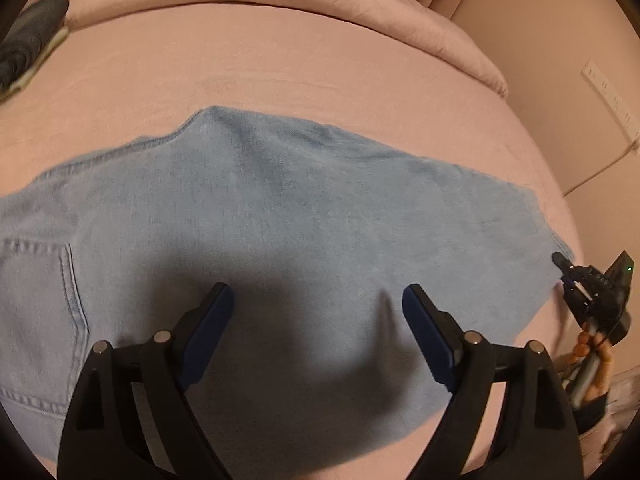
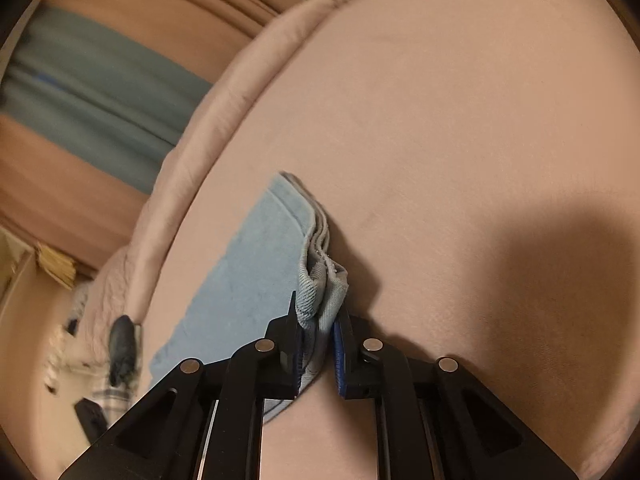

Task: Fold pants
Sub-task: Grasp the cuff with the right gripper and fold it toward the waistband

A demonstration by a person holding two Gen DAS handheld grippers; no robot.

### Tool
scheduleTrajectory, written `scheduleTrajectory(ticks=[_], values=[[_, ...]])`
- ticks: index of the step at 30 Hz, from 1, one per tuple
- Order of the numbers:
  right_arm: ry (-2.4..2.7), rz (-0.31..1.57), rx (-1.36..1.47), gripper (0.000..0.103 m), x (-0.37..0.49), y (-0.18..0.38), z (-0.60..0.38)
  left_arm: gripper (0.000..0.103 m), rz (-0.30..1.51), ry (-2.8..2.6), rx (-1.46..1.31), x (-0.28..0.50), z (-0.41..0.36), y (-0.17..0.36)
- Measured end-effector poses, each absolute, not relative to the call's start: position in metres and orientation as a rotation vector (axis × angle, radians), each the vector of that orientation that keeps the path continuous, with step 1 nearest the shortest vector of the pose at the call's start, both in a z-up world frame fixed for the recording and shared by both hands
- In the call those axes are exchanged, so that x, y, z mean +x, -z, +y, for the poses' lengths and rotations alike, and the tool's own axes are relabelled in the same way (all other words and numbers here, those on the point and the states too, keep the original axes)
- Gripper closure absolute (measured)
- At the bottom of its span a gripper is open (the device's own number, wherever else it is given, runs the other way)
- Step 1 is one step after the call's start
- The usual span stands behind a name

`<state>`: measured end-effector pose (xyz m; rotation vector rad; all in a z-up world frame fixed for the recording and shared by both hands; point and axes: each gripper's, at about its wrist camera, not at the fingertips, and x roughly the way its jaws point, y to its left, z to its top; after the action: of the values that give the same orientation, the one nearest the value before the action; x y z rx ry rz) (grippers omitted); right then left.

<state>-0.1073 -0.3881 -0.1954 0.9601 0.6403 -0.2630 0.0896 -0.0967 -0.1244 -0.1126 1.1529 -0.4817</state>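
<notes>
Light blue denim pants (image 1: pixel 280 208) lie flat across a pink bed (image 1: pixel 240 64), with a back pocket (image 1: pixel 36 280) at the left. My left gripper (image 1: pixel 318 300) hovers just above the middle of the denim, open, with nothing between its blue pads (image 1: pixel 212 320). At the right end of the pants, my right gripper (image 1: pixel 560 270) appears small, with a hand behind it. The right wrist view shows the right gripper (image 2: pixel 318 312) shut on the bunched hem layers of the pants (image 2: pixel 256 264), which are slightly raised off the sheet.
A rolled pink blanket (image 1: pixel 320 4) runs along the far edge of the bed. A dark grey garment (image 1: pixel 28 48) lies at the far left. The bed edge and a pale wall (image 1: pixel 560 60) are to the right. Blue-grey cloth (image 2: pixel 100 92) and clutter (image 2: pixel 112 356) sit beside the bed.
</notes>
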Motion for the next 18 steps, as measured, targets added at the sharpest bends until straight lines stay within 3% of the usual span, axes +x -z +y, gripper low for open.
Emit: scheduleTrajectory(ticks=[9, 18], values=[[0.164, 0.548, 0.303, 0.091, -0.058, 0.071, -0.259, 0.016, 1.152, 0.584, -0.497, 0.088, -0.043, 0.112], [-0.171, 0.644, -0.074, 0.091, -0.006, 0.126, -0.069, 0.008, 1.182, 0.716, -0.762, 0.099, -0.045, 0.132]])
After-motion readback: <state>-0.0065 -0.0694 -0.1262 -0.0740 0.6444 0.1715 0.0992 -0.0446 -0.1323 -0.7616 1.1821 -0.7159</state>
